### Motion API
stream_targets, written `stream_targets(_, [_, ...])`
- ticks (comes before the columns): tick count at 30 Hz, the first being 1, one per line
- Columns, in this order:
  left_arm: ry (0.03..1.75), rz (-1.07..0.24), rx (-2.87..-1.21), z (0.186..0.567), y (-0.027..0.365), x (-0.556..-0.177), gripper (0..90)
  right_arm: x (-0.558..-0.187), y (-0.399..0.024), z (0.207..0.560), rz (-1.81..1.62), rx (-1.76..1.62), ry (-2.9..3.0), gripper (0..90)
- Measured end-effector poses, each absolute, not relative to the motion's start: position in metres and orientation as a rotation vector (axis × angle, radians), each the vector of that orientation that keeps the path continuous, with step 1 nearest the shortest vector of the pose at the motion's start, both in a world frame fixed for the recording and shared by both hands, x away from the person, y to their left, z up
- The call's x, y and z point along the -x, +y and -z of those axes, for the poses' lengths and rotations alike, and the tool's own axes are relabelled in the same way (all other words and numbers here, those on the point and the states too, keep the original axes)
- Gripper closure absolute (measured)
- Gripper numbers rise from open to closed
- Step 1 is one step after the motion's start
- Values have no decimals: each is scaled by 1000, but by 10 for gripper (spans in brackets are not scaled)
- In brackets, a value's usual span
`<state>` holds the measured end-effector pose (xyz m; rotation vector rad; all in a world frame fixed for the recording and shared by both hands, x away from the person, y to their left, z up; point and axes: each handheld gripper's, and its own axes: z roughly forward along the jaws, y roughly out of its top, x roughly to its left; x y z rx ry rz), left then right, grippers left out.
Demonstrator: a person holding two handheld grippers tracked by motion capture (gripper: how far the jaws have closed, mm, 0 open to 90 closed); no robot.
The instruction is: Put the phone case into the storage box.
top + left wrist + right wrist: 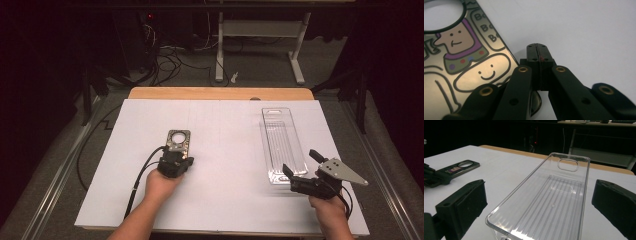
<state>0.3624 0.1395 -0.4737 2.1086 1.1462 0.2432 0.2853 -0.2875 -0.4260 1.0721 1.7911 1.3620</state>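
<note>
On the white table [225, 200], the left gripper [539, 53] is resting closed and empty beside a flat, stiff, slick-looking phone case [461, 62]; its thin edge seems the best grip. Farther right, the right gripper [301, 164], spread open, is straddling a clear tray [554, 200], likely light, rigid and slippery.

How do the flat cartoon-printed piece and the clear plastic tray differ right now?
The cartoon-printed piece is flat, opaque and dark-edged; the clear tray is see-through, ribbed and has raised walls. The piece is shorter, the tray longer. The left gripper, jaws shut, sits at the piece's near end; the right gripper stands open around the tray's near end. Both lie on the white table, each with a cut-out hole.
</note>
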Motion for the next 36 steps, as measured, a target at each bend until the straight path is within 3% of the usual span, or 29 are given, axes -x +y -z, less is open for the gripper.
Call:
stream_targets(11, [1094, -237, -2157, 465, 177, -334, 900, -283, -284, 425, -1358, -1055, 1794, 2])
stream_targets(24, [1061, -262, -2179, 470, 186, -322, 900, -283, -285, 426, -1351, -1067, 1785, 2])
stream_targets(36, [1098, -286, -2089, 468, 209, -315, 900, -283, -285, 425, -1353, -1062, 1791, 2])
